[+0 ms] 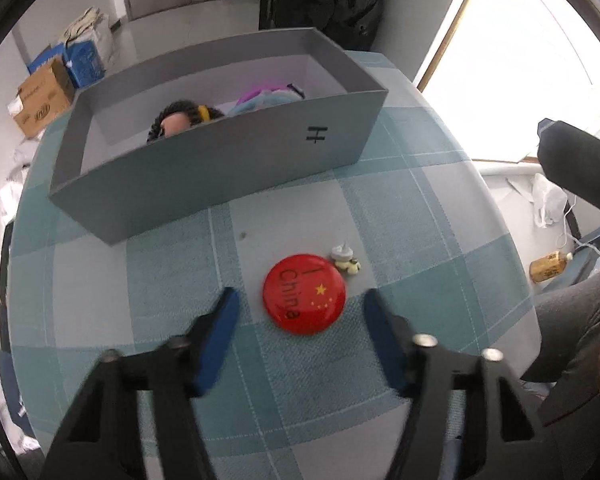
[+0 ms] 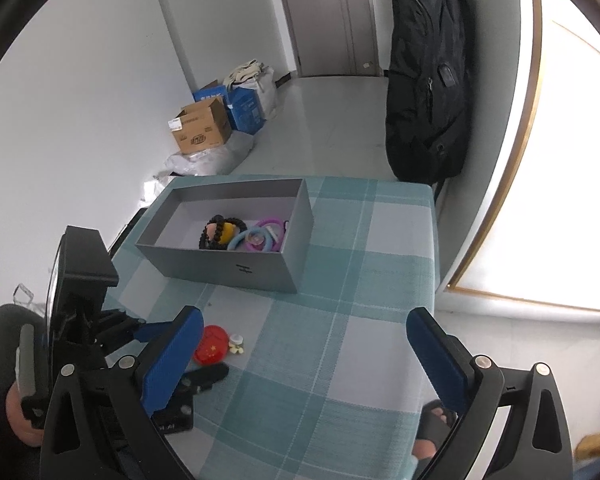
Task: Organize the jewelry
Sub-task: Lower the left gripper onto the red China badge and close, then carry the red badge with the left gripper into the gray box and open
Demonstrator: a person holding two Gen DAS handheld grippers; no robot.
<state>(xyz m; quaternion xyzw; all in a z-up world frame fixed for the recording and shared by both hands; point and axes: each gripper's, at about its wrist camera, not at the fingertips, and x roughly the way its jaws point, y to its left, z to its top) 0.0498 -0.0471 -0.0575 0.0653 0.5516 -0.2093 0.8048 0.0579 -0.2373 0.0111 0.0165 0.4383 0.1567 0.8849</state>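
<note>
A red round China badge [image 1: 304, 294] lies on the checked tablecloth, with a small cream trinket [image 1: 346, 260] touching its far right edge. My left gripper [image 1: 300, 308] is open, its blue fingers on either side of the badge, low over the cloth. A grey open box [image 1: 220, 172] stands behind and holds a black bead bracelet [image 2: 220, 232] and blue, purple and yellow rings [image 2: 256, 236]. My right gripper [image 2: 304, 336] is open and empty, higher up, to the right of the badge [image 2: 210, 346] and trinket [image 2: 236, 344].
The checked tablecloth [image 2: 340, 320] covers a small table whose right edge drops to the floor by a bright window. A black backpack [image 2: 428, 80] hangs behind the table. Cardboard boxes [image 2: 200, 126] sit on the floor at the back left.
</note>
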